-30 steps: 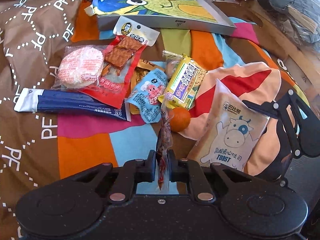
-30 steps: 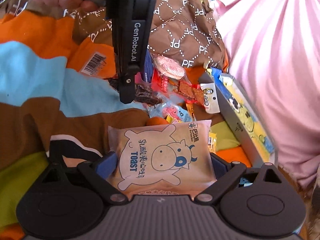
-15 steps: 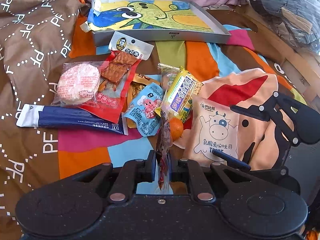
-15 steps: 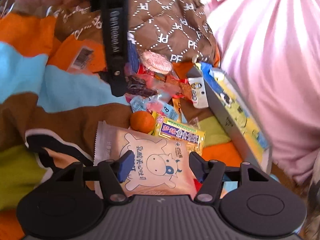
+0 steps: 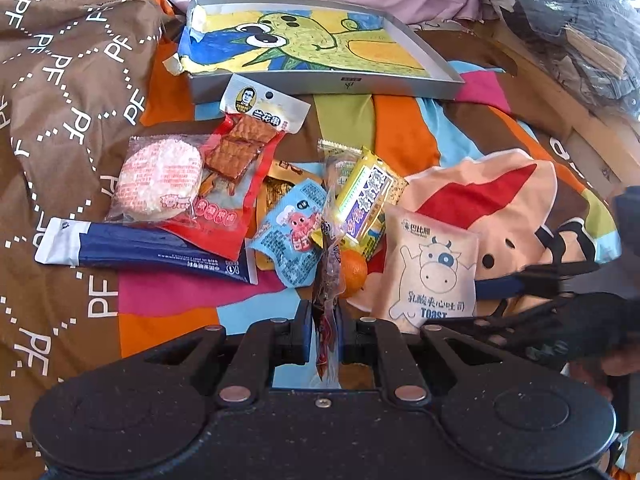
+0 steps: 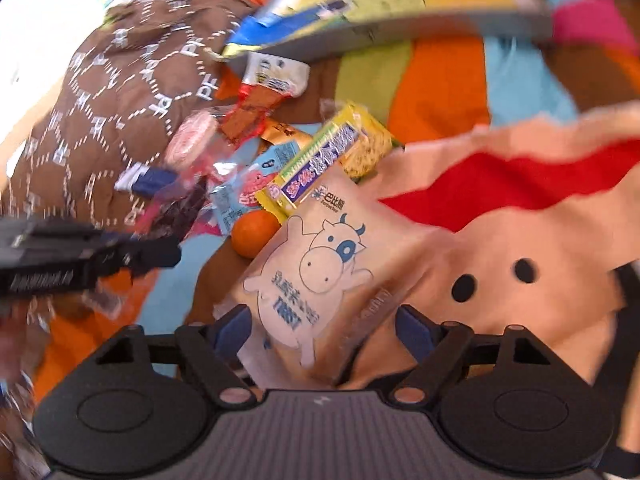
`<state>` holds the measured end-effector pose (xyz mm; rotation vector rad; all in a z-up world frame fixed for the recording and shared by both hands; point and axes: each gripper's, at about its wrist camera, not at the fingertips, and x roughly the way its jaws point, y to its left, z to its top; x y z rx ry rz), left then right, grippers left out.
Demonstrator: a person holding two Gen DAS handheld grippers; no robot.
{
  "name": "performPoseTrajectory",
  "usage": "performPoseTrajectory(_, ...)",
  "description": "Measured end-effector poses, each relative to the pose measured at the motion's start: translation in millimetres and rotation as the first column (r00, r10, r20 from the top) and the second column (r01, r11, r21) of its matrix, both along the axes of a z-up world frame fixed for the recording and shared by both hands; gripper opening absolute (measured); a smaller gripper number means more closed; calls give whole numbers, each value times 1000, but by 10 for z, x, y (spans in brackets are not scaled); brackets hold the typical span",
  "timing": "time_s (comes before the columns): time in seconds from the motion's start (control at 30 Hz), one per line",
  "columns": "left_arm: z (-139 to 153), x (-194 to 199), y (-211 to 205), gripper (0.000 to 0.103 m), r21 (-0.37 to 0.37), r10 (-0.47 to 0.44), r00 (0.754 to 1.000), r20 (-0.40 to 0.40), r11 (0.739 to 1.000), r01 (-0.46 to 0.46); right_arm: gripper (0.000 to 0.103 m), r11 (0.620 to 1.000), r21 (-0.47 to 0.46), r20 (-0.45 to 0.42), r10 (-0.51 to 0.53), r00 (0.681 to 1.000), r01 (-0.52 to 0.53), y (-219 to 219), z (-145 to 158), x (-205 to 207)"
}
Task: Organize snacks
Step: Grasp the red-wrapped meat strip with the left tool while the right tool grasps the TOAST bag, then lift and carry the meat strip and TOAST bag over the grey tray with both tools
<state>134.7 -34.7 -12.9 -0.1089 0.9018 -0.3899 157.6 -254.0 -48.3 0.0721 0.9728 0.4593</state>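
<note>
Looking along my left gripper (image 5: 324, 330), I see its jaws pressed together on a thin dark-red snack packet (image 5: 327, 280) that stands up between them at the lower centre of the frame. Just beyond it an orange (image 5: 354, 272) lies on the colourful bedspread (image 5: 168, 296), with a beige toast packet (image 5: 430, 276) printed with a cow to the right of centre. Further up the frame the rest of the pile is spread out: a yellow cracker pack (image 5: 366, 196), a light blue pouch (image 5: 294, 232), a red packet (image 5: 236, 184) with a round pink cake (image 5: 160, 178) lying partly on it, and a long dark blue tube (image 5: 148, 248) at centre left. A grey box lid (image 5: 320, 44) with a painted dinosaur sits at the upper centre. My right gripper (image 6: 326, 328) has its jaws spread wide, one on each side of the toast packet's near end and not clamping it; this view is blurred, so I cannot tell whether the pads touch the wrapper. In the same view the left gripper enters from the middle left edge.
</note>
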Motion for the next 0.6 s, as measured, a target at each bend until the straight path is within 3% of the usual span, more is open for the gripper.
performPoseTrajectory(0.1,11,8,0,12,-6,4,1000,0,1000,-4,83,997,71,-23,-24,999,26,-5,-76,165)
performPoseTrajectory(0.13,12,6,2,12,-8,5,1000,0,1000,-5,79,996,83,-19,-34,999,35,-5,-66,187)
performPoseTrajectory(0.2,8,1,9,12,-9,5,1000,-4,1000,-5,59,996,79,-4,-32,999,33,20,-30,190)
performPoseTrajectory(0.3,-4,3,29,12,-6,8,1000,-7,1000,-8,43,998,61,44,-9,999,6,55,75,129)
performPoseTrajectory(0.37,-8,9,44,12,-6,15,1000,-9,1000,-15,37,999,38,94,27,995,-31,99,163,52)
performPoseTrajectory(0.5,9,8,73,12,-2,26,1000,0,1000,-26,36,993,36,151,105,983,-111,175,301,-63)
performPoseTrajectory(0.6,23,12,95,12,2,43,999,3,999,-43,43,984,80,144,145,979,-157,217,343,-71)
